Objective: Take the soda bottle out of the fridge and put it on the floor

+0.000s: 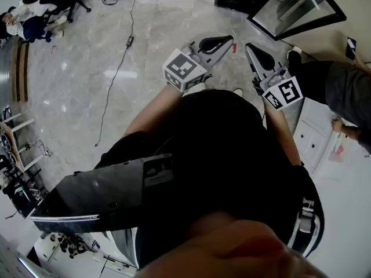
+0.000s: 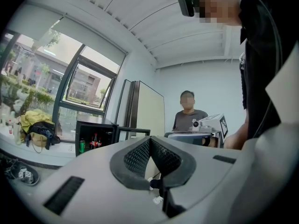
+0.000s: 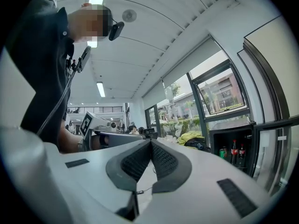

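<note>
No step of the task is completed. The dark soda bottle with a red label [image 3: 235, 153] stands upright inside the small black fridge [image 3: 212, 143], whose door is open. It is set beside a second similar bottle and a green can [image 3: 223, 153], well apart from both grippers. The left gripper [image 2: 150, 139] and the right gripper [image 3: 150, 141] are closed on nothing. Approach, grasp, removal and placement on the pale marble floor [image 1: 87, 68] remain.
</note>
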The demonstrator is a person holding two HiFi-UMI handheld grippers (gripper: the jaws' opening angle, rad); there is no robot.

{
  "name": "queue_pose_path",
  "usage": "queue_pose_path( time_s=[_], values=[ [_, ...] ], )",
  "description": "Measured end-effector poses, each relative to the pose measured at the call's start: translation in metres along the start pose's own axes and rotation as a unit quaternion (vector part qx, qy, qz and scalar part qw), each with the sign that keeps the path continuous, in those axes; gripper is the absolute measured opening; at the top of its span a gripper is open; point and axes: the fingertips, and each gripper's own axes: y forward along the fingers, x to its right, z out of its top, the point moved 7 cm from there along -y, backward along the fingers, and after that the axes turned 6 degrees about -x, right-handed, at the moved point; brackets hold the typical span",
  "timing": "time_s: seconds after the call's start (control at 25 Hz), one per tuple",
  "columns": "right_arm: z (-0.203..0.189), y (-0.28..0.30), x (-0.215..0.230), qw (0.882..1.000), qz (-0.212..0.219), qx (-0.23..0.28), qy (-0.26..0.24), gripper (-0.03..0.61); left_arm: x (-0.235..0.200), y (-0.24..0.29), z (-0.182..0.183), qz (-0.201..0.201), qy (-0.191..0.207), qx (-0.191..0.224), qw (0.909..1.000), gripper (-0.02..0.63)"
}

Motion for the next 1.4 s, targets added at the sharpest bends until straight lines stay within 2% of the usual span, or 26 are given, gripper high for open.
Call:
queue_pose_path(
  time_s=[0.4,0.6,1.0,1.4],
  values=[
    [0.003,0.036,-0.018,0.999,-0.036,0.013,-0.019,0.014,-0.031,-0.025,0.001,-0.032,0.021,-0.007,0.9993,0.005],
    [0.003,0.04,-0.015,0.999,-0.045,0.014,-0.018,0.014,-0.039,-0.021,-0.001,-0.029,0.012,-0.015,0.9994,0.005],
    [0.005,0.038,0.023,0.999,-0.039,0.016,-0.026,0.014,-0.049,0.012,0.005,-0.027,0.017,-0.017,0.9993,0.005],
    [0.021,0.012,0.119,0.999,-0.009,0.01,-0.04,0.014,-0.056,0.107,0.03,-0.011,0.018,-0.009,0.9998,0.005]
  ],
)
